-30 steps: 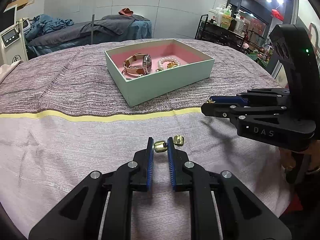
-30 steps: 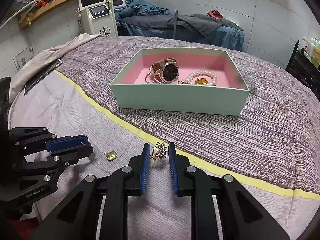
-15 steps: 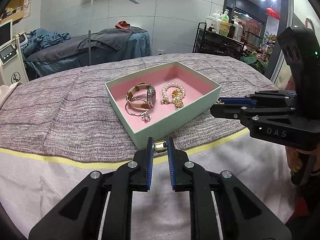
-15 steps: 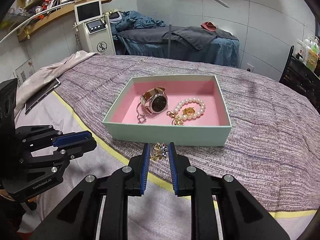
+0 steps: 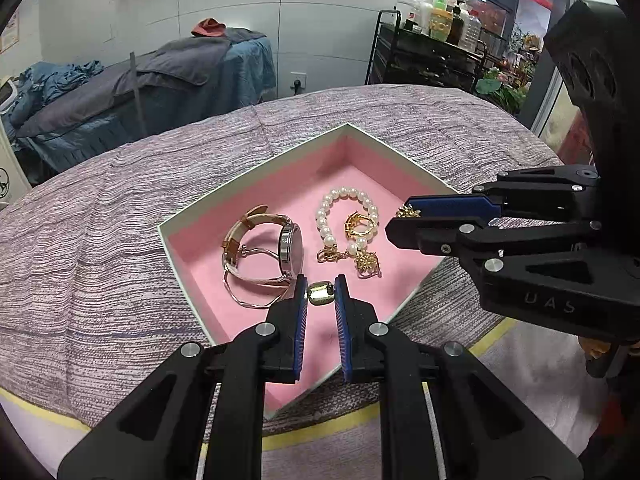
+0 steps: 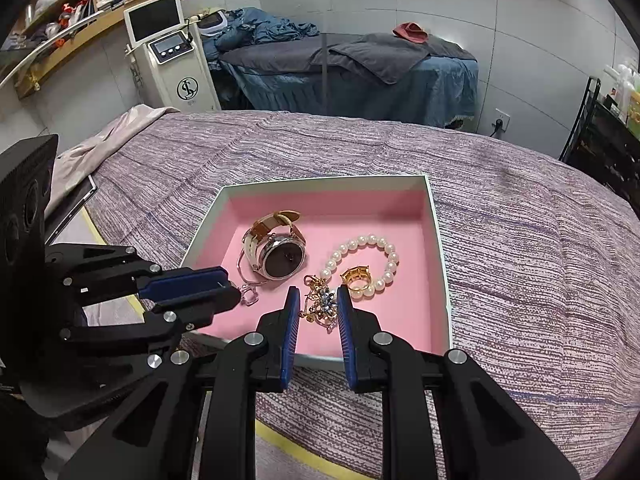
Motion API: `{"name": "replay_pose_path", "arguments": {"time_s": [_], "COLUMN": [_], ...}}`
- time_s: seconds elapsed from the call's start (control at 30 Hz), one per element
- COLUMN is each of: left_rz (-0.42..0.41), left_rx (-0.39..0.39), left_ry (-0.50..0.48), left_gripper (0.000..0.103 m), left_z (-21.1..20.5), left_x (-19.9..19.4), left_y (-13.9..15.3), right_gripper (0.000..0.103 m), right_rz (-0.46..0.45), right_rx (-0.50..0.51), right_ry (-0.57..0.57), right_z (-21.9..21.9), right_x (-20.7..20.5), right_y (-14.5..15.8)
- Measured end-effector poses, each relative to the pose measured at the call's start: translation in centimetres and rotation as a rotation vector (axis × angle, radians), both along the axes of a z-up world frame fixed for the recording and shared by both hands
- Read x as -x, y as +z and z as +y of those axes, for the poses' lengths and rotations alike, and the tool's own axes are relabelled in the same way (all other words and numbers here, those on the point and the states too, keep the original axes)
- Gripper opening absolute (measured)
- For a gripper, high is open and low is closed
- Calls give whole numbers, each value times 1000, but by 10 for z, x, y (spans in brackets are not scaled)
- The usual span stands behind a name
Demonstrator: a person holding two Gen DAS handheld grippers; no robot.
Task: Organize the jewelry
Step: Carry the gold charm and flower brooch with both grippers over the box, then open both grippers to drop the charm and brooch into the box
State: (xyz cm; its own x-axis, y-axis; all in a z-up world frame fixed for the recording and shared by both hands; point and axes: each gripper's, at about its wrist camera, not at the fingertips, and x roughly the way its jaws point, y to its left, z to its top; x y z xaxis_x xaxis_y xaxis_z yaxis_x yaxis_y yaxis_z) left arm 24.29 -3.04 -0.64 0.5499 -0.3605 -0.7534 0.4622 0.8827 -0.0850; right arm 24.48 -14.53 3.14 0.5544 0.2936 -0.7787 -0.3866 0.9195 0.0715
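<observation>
- The left gripper (image 5: 321, 293) hangs over the near part of the box (image 5: 256, 168), its fingers nearly closed and pinching a gold bead (image 5: 320, 293).
- The right gripper (image 6: 318, 305) is above the box's near edge, its fingers narrowly apart and clamped on a gold brooch (image 6: 320, 303).
- Inside the box a watch (image 6: 276, 250) lies to the left.
- The pearl bracelet (image 6: 362, 266) lies to the right, ringing a gold ring (image 6: 355, 276).
- The box sits on a purple blanket (image 6: 520, 240).

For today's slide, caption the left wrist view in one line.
Left gripper holds a gold earring over the pink-lined box.
</observation>
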Motion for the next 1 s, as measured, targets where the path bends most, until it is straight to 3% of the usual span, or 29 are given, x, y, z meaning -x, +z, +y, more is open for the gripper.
{"name": "replay_pose_path", "arguments": {"time_s": [0.2,0.4,0.7,0.87,0.97,1.0], "left_rz": [82,110,96,69,43,32], "left_rx": [-13,-10,-38,-41,-36,-41], "left_ry": [-12,0,6,-2,-9,-1], "left_gripper": [14,14,14,14,16,22], "left_z": [-8,-9,-13,-12,-10,-9], "left_x": [-19,-28,-28,-21,-14,-13], "left_y": [-15,-23,-25,-20,-13,-11], "right_gripper": [18,18,19,19,29,30], "right_rz": [34,68,69,22,-10,-19], "right_rx": [53,70,92,88,64,57], "right_ry": [-1,-15,-12,-14,-19,-25], "right_z": [5,5,7,6,2,0], "right_x": [-17,-27,-31,-26,-22,-22], "right_y": [-12,-27,-35,-26,-16,-13]}}
